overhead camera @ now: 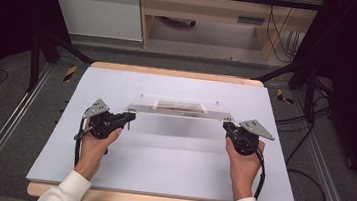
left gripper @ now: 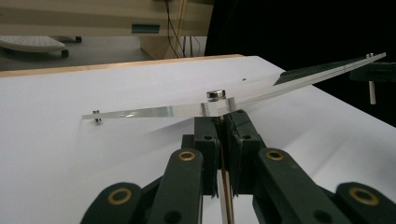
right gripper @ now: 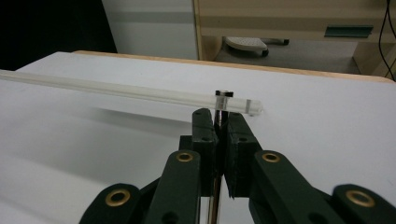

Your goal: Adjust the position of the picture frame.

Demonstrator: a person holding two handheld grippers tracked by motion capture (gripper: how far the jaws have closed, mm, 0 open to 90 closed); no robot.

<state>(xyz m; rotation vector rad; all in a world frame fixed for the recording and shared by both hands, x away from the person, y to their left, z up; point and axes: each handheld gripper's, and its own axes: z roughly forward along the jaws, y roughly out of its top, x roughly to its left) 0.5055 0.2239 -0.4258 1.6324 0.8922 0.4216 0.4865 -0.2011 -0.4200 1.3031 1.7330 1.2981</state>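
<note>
A clear acrylic plate (overhead camera: pixel 178 111) hangs level above the white tabletop (overhead camera: pixel 169 165), carried between the two claws and casting a soft shadow on the sheet beneath it. In the high view the left claw (overhead camera: pixel 131 116) meets the plate's near left corner and the right claw (overhead camera: pixel 226 126) meets its near right corner, each held by a hand (overhead camera: pixel 92 149) coming in from the bottom edge, with white sleeves at the wrists. A brownish rectangular patch (overhead camera: pixel 180 106) shows through or on the middle of the plate; what it is cannot be told. In the left gripper view the left claw (left gripper: pixel 223 120) is pinched narrow, its two black jaws pressed together on a thin metal standoff post under the plate's corner, and a small round bolt head (left gripper: pixel 215 94) sits on top of the plate just above them. Another small post (left gripper: pixel 96 116) hangs at the plate's farther corner. In the right gripper view the right claw (right gripper: pixel 222 116) is likewise drawn tight, jaws nearly touching around a metal post (right gripper: pixel 223 100) that passes through the plate's corner, and the plate (right gripper: pixel 126 89) runs off to the left as a pale edge-on bar. Black cables trail from both grippers along the forearms. Behind the tabletop stand a wooden cabinet (overhead camera: pixel 211 8) and a white panel (overhead camera: pixel 101 7)
</note>
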